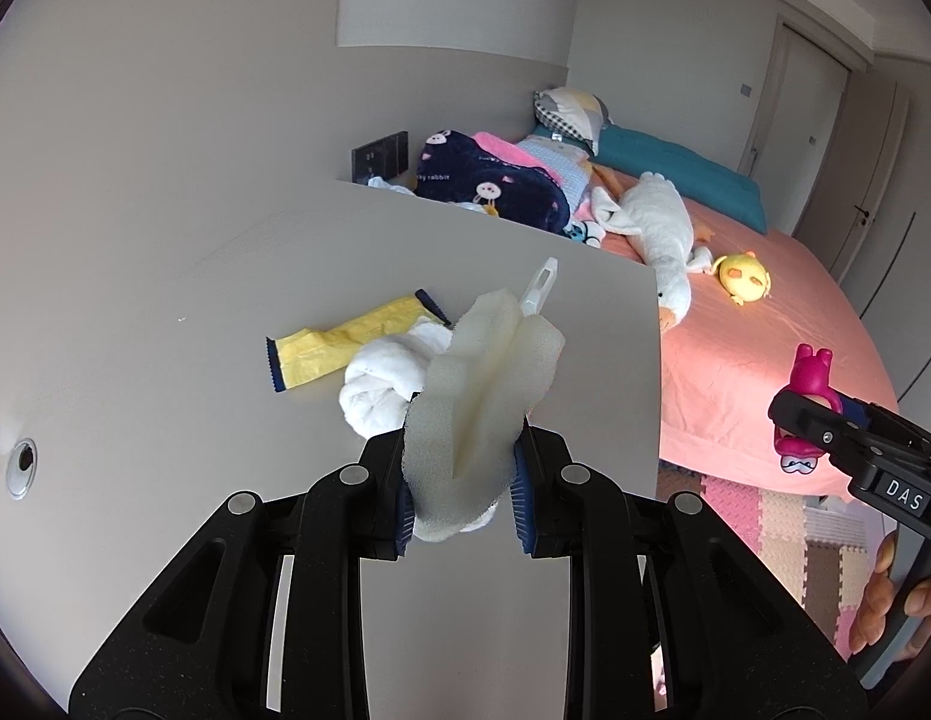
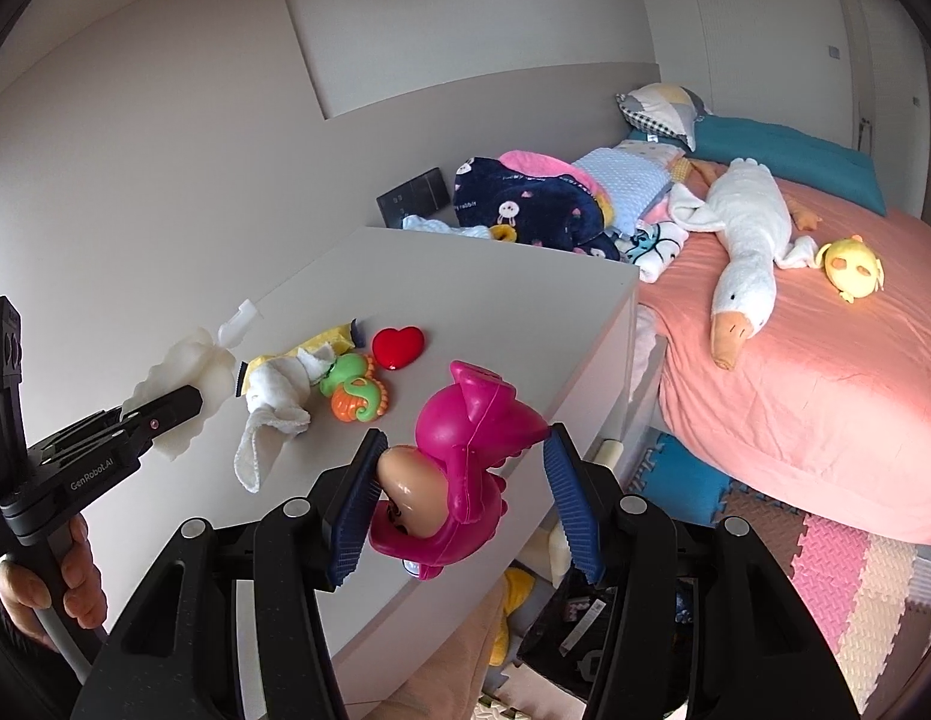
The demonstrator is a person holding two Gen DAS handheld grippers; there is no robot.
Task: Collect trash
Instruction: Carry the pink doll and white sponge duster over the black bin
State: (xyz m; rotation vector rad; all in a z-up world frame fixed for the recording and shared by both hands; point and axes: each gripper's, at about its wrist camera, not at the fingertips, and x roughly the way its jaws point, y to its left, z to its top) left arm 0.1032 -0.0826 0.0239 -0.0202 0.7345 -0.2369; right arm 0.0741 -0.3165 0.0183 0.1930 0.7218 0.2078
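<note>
Upright, long axis vertical, foam (image 1: 477, 402) sits clamped in left gripper (image 1: 462, 504); right gripper (image 2: 459, 498) grips pink toy (image 2: 459, 474).

My foam scrap (image 1: 471, 402) hides part of the white cloth (image 1: 375, 384) and the white plastic piece (image 1: 540, 285) (only its tip shows); the blanket's lettering (image 1: 437, 178) stays illegible.

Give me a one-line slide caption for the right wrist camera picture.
Right hand-held gripper holds a pink toy above the white dresser, beside a pink bed.
</note>
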